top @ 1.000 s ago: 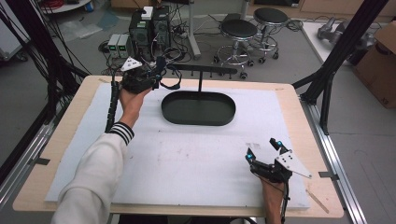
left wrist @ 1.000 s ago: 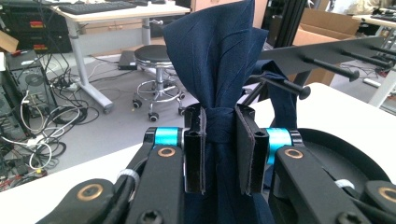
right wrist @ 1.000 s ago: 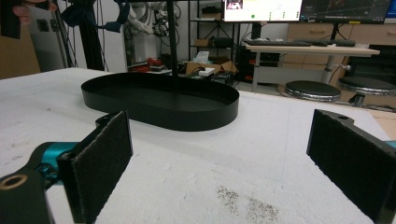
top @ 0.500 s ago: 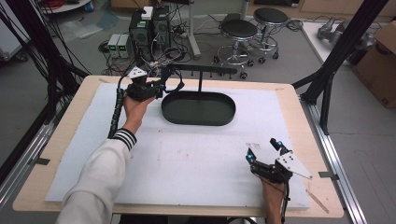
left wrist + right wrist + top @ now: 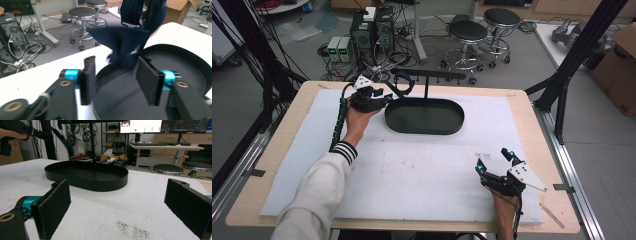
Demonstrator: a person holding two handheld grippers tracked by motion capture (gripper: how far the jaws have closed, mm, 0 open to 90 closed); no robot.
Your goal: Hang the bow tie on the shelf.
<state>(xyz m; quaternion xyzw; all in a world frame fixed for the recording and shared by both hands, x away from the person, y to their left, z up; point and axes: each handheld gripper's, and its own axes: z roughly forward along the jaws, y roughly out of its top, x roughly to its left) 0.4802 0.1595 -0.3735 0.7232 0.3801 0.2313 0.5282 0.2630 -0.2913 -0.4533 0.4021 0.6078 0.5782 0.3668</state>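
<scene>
At the far left of the tabletop [image 5: 302, 150], the left tool [image 5: 384, 96] has just been spreading its jaws, letting go a dark cloth [image 5: 125, 42]. The cloth hangs from the stand [image 5: 427, 76] over the black tray [image 5: 424, 127]; it looks limp and light, best pinched at a hanging edge. Near right, the right tool [image 5: 494, 161] rests spread, holding nothing.

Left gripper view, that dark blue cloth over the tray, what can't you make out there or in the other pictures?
- Cloth, left gripper view: blurred and cut off by the top edge, so what it is stays unclear. The left gripper has just been opening; the cloth hangs beyond its pads, untouched.
- Cloth, high view: too small and dark against the stand.
- Stand top, right gripper view: cut off by the top edge above the tray.
</scene>
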